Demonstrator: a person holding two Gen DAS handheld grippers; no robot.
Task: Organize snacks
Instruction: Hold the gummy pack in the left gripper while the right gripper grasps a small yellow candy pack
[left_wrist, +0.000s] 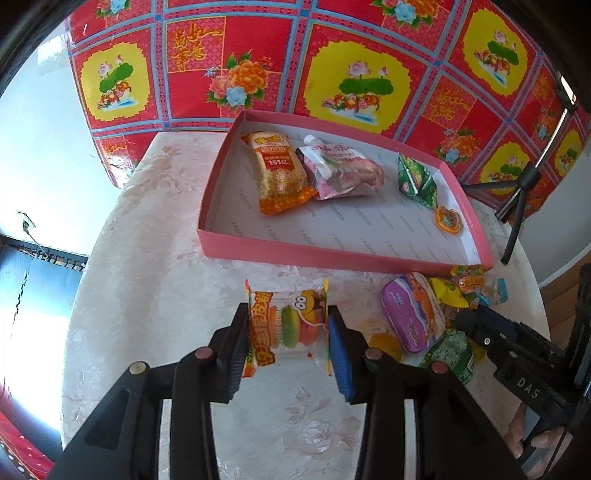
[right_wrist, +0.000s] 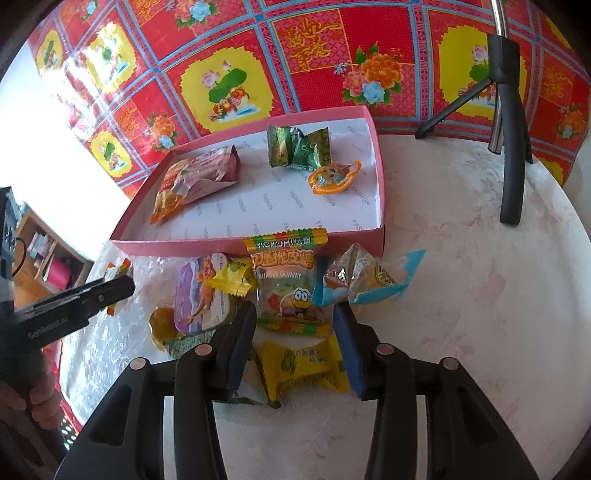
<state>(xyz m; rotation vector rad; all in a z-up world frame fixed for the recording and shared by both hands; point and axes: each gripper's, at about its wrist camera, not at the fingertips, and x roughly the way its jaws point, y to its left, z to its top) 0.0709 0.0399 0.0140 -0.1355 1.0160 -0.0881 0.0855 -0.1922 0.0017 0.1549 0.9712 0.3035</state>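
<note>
My left gripper (left_wrist: 288, 325) is shut on a burger gummy packet (left_wrist: 290, 326), held above the table in front of the pink box (left_wrist: 332, 254). The box holds an orange cracker pack (left_wrist: 277, 170), a pink pouch (left_wrist: 340, 171), green packets (left_wrist: 417, 179) and an orange jelly cup (left_wrist: 448, 220). My right gripper (right_wrist: 295, 314) is open over a pile of snacks near the box (right_wrist: 243, 249): a second burger gummy packet (right_wrist: 288, 280) between its fingers, a yellow packet (right_wrist: 306, 365) below, a purple tin (right_wrist: 201, 295) and a blue-edged packet (right_wrist: 365, 280).
A black tripod (right_wrist: 506, 122) stands on the round pale table (right_wrist: 480, 295) right of the box. A red patterned cloth (right_wrist: 295, 55) hangs behind. The left gripper (right_wrist: 74, 306) shows at the left of the right wrist view.
</note>
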